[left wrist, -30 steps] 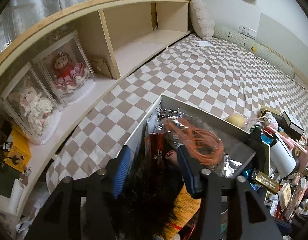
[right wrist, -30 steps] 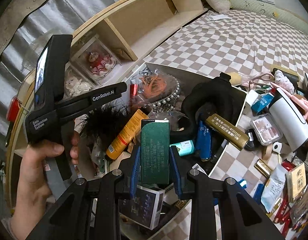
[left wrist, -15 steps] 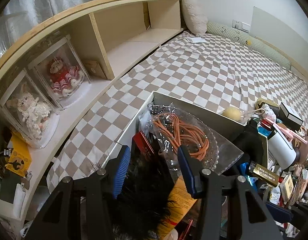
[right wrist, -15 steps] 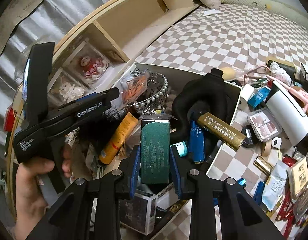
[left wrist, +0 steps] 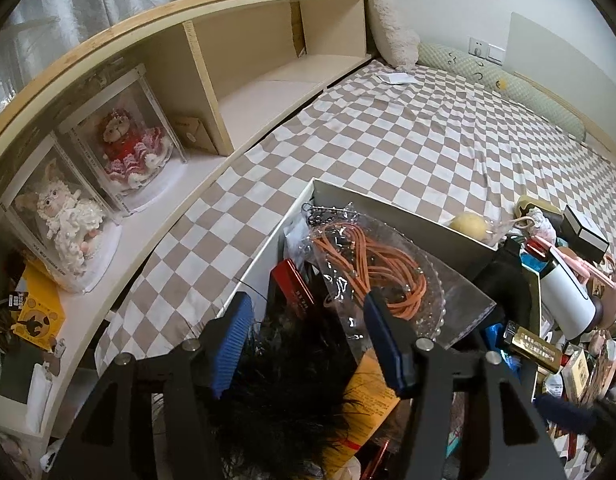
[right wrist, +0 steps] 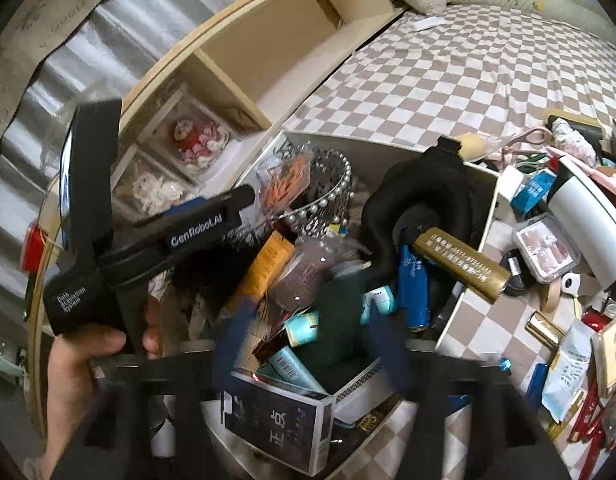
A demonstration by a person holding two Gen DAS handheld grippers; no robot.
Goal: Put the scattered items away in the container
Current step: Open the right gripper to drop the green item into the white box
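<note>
Checked brown-and-white bedspread [left wrist: 388, 128], with white container [right wrist: 488, 216] crammed at picture centre. Right tongs [right wrist: 308, 344] blurred, jaws just sprung apart and standing wide; dark green box [right wrist: 340, 312] between them but clear of both pads, resting tilted on the heap inside the container. Left tongs [left wrist: 308, 336] at 9 o'clock of the heap in the right wrist view, held by a hand [right wrist: 80, 356], jaws just eased wider and parted around a black feathery tuft [left wrist: 284, 392]; pads not seen pressing on it. Inside the container: orange cord in clear wrap [left wrist: 368, 268] at 12 o'clock, pearl-edged tiara [right wrist: 328, 200] beside it, black fabric bundle [right wrist: 420, 196] at 1 o'clock, gold bar-shaped box [right wrist: 460, 264] lying across the 3 o'clock rim, blue tube [right wrist: 414, 284] under it. Scattered on the bedspread at 3 o'clock (outside the container): white cylindrical device [right wrist: 584, 216], clear case of press-on nails [right wrist: 544, 248]. Two boxed dolls [left wrist: 104, 184] on the wooden shelf at 10 o'clock.
</note>
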